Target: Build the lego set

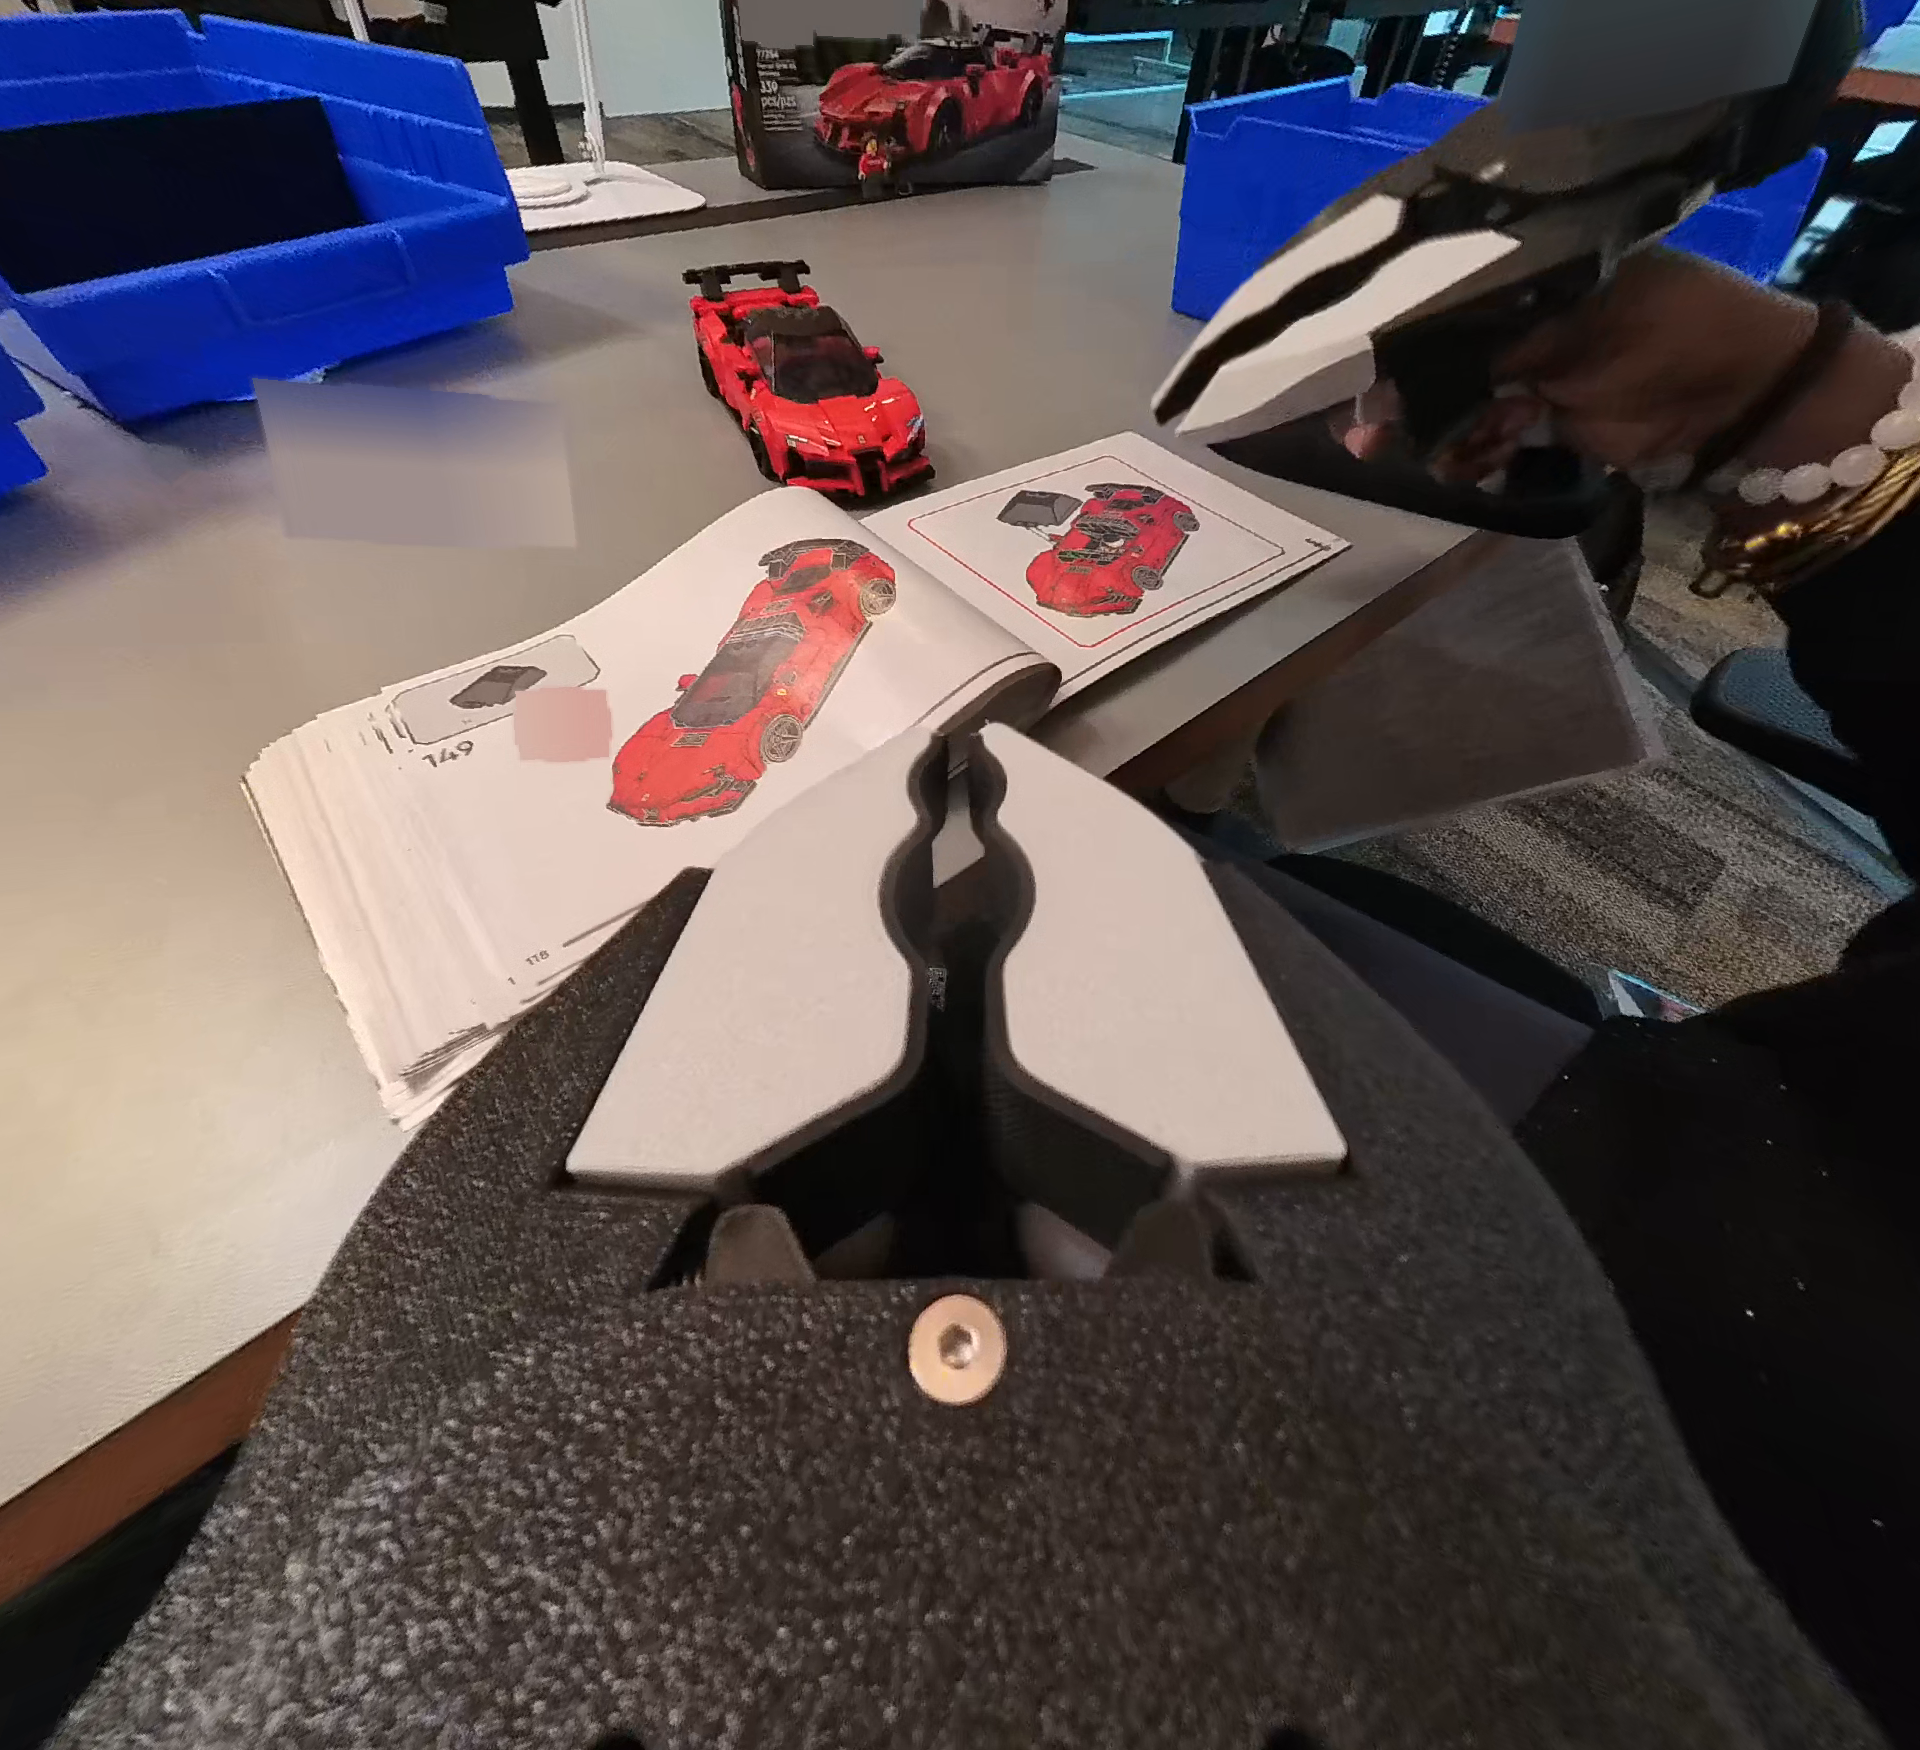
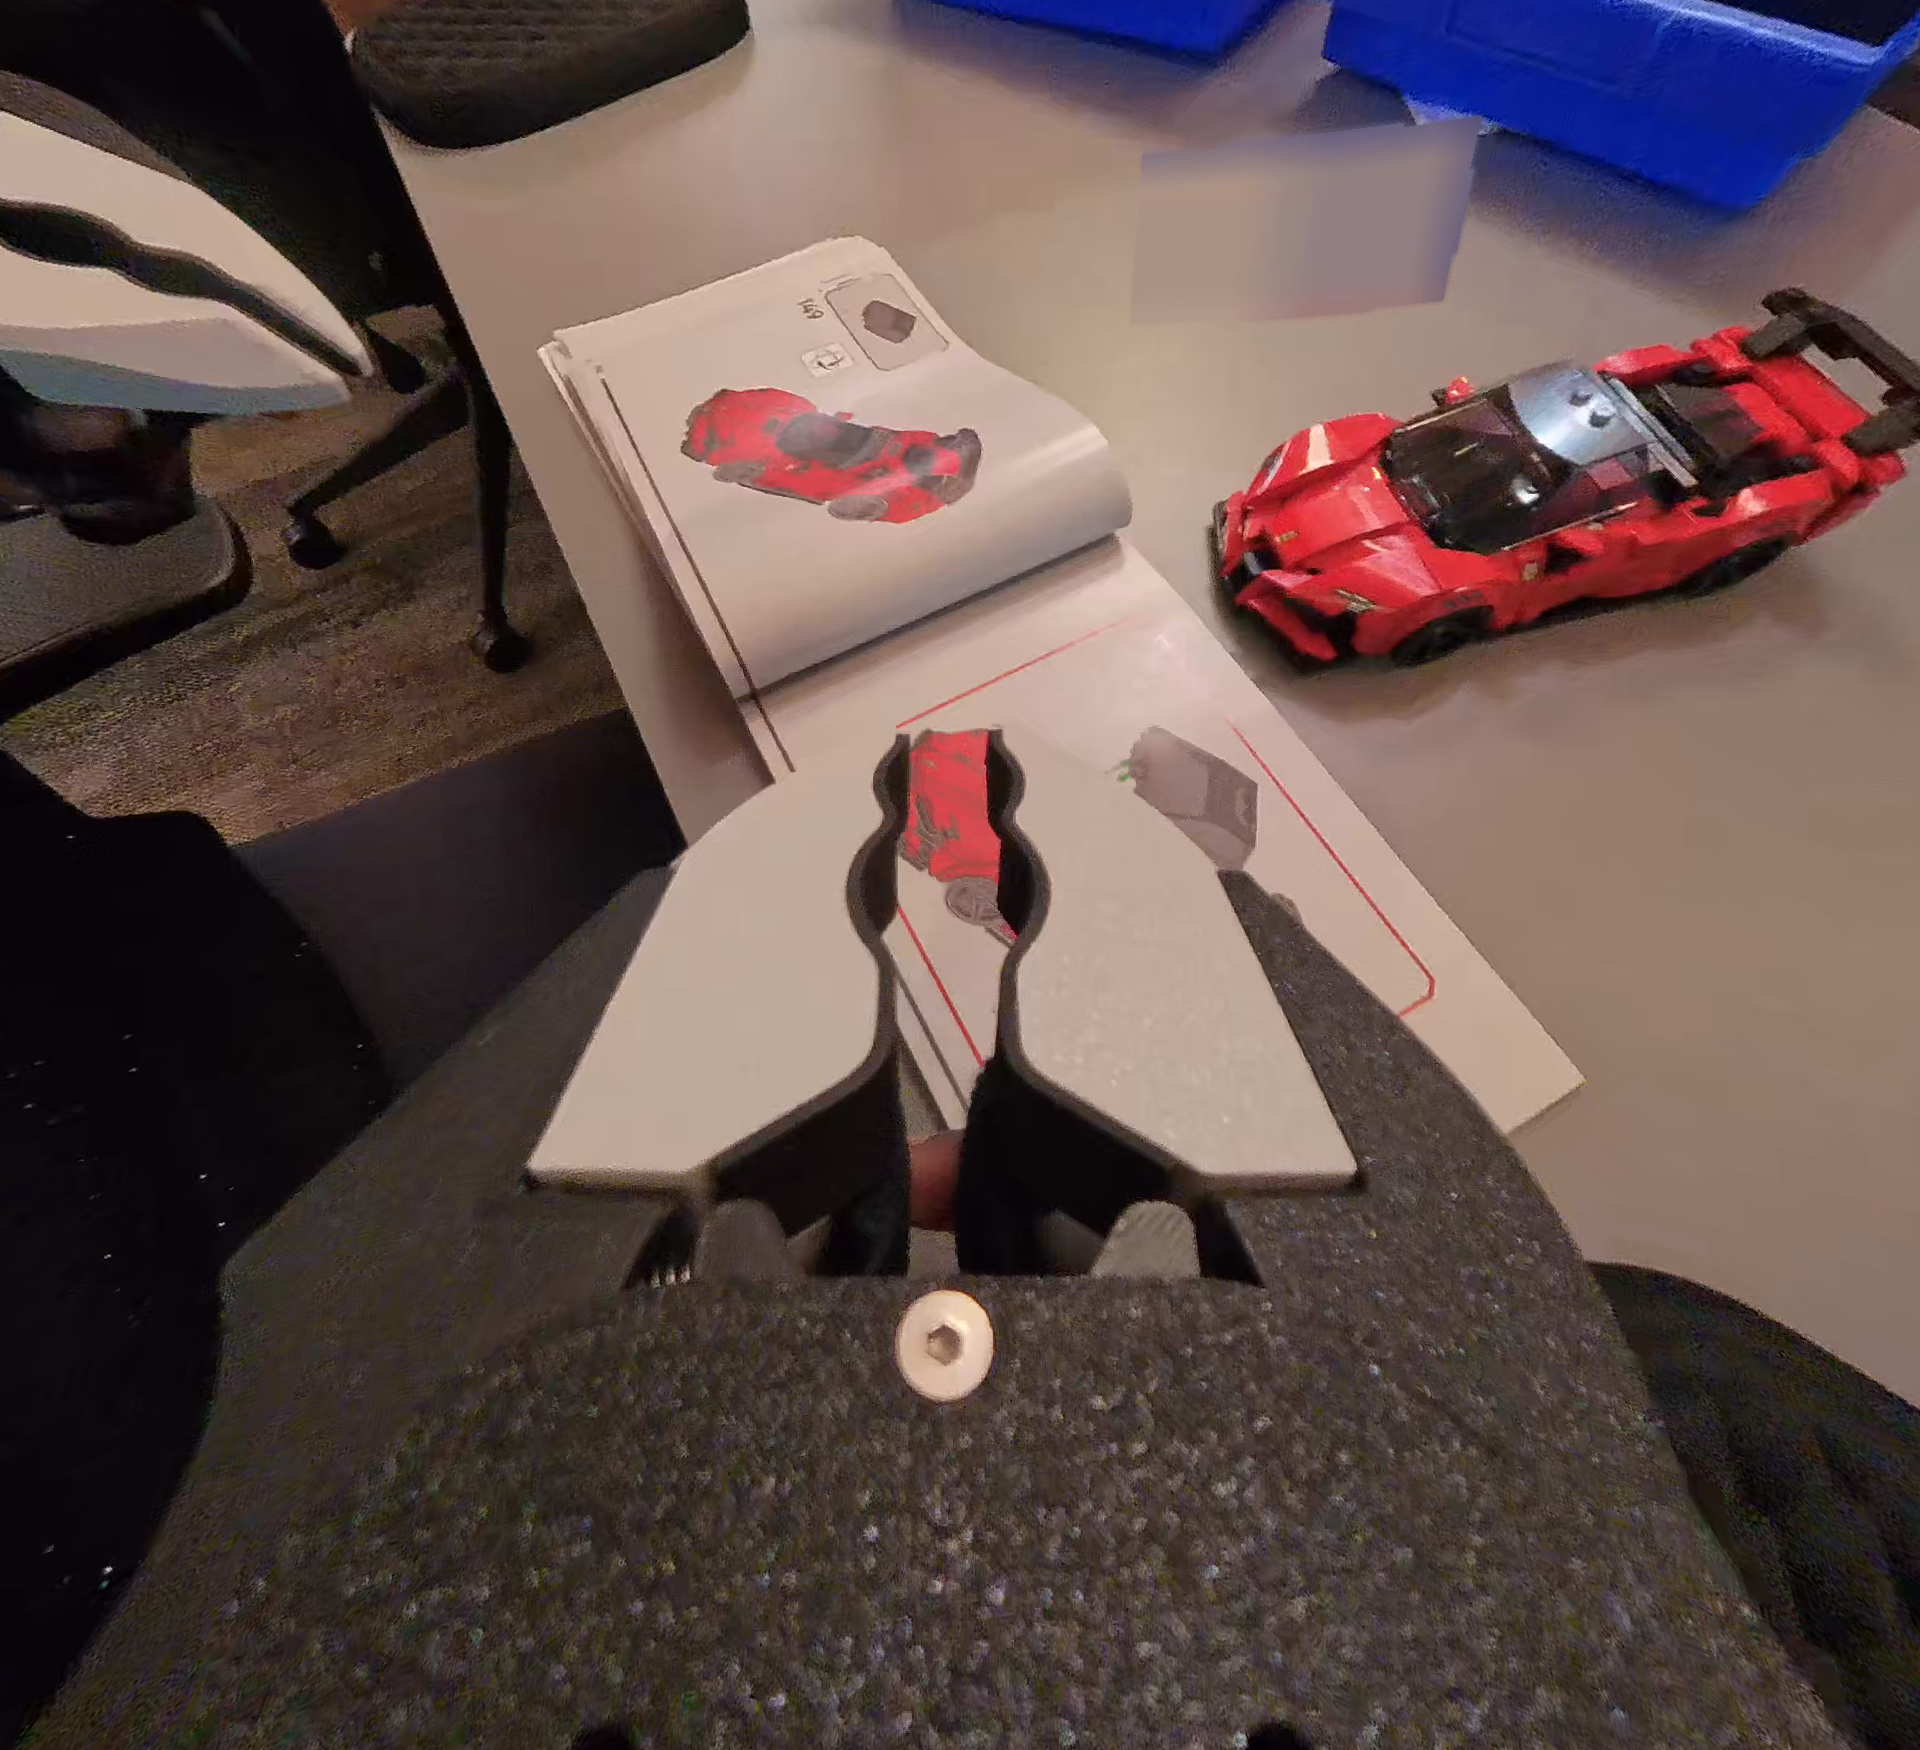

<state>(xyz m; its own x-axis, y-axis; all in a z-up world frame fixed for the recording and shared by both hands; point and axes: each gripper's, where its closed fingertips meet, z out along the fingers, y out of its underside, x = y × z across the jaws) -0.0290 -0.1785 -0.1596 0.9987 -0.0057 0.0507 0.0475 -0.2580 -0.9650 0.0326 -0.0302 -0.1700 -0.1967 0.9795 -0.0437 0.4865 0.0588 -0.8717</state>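
Observation:
A built red Lego car (image 1: 810, 381) with a black rear wing stands on the grey table (image 1: 156, 817) beyond the open instruction booklet (image 1: 727, 713). The car (image 2: 1558, 495) also shows in the right wrist view, right of the booklet (image 2: 883, 505). My left gripper (image 1: 961, 739) is shut and empty, over the booklet's near edge at the table's front. My right gripper (image 2: 951, 739) is open by a narrow gap and empty, above the booklet's right page. It also shows in the left wrist view (image 1: 1169, 407), raised right of the car. The left gripper (image 2: 353, 370) shows in the right wrist view, off the table's edge.
The set's box (image 1: 894, 69) stands at the back of the table. Blue bins sit left (image 1: 239, 225) and right (image 1: 1299, 183) of the car, and in the right wrist view (image 2: 1621, 38). A white stand (image 1: 582, 183) is behind. An office chair (image 2: 551, 27) is beside the table. The gap from one gripper's tips to the other's is roughly 15 cm. My left tips are about 25 cm from the built red Lego car (image 1: 810, 381), my right tips only 15 cm. Seen from the right wrist view (image 2: 1441, 465) as well.

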